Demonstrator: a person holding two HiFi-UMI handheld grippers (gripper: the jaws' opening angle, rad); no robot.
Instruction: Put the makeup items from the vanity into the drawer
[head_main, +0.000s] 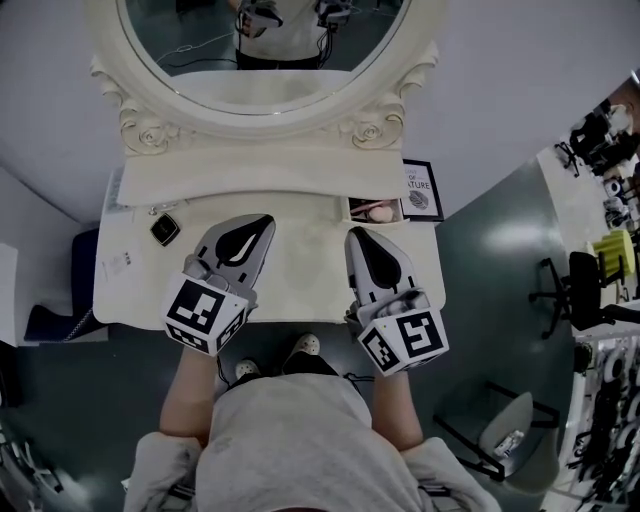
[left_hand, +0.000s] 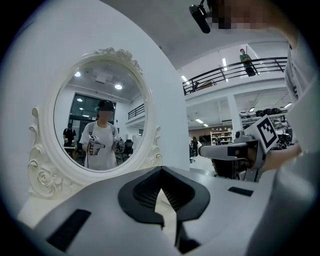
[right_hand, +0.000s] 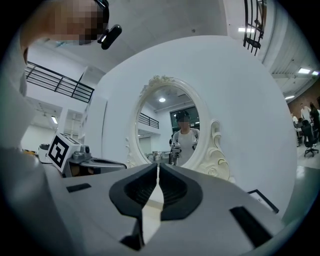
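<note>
Looks like a between-picks moment: left tool (head_main: 262, 224) and right tool (head_main: 358, 236) hover over the table (head_main: 300, 272), both with jaws together and empty. A small dark makeup item (head_main: 165, 229) sits far left, and what looks like the open drawer (head_main: 376, 210) is far right. The next move probably means opening the left tool over that item.

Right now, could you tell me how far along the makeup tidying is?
Done: pinkish items lie in the small open drawer. In hand: nothing; the left hand-held gripper and right hand-held gripper are shut and empty. Left: a small black case on the vanity top.
</note>
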